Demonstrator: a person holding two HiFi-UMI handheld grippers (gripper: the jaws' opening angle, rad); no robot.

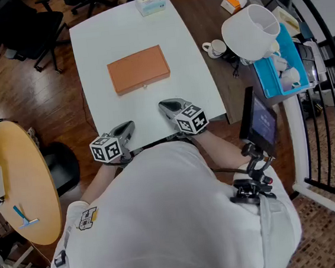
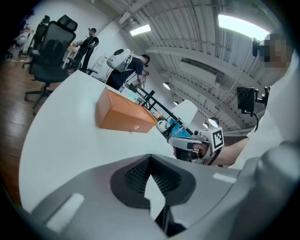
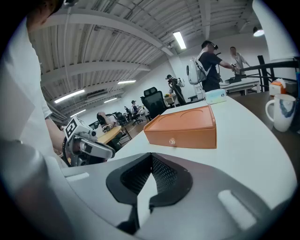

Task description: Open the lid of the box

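Note:
A closed flat orange box (image 1: 138,69) lies in the middle of the white table (image 1: 95,37); a small round clasp (image 3: 172,141) sits on its near side wall. Both grippers hover over the table's near edge, short of the box and apart from it. My left gripper (image 1: 128,127) is at the left, shut, with nothing in it. My right gripper (image 1: 165,106) is at the right, also shut and empty. From the left gripper view the box (image 2: 123,115) lies ahead, with the right gripper (image 2: 194,143) off to the side. In the right gripper view the left gripper (image 3: 86,145) shows at the left.
A tissue box (image 1: 151,5) stands at the table's far end. To the right, a darker table holds a mug (image 1: 214,49), a large white cup (image 1: 251,31), a blue tray (image 1: 278,59) and a screen (image 1: 260,120). A yellow round table (image 1: 21,181) stands left; office chairs (image 1: 31,26) behind.

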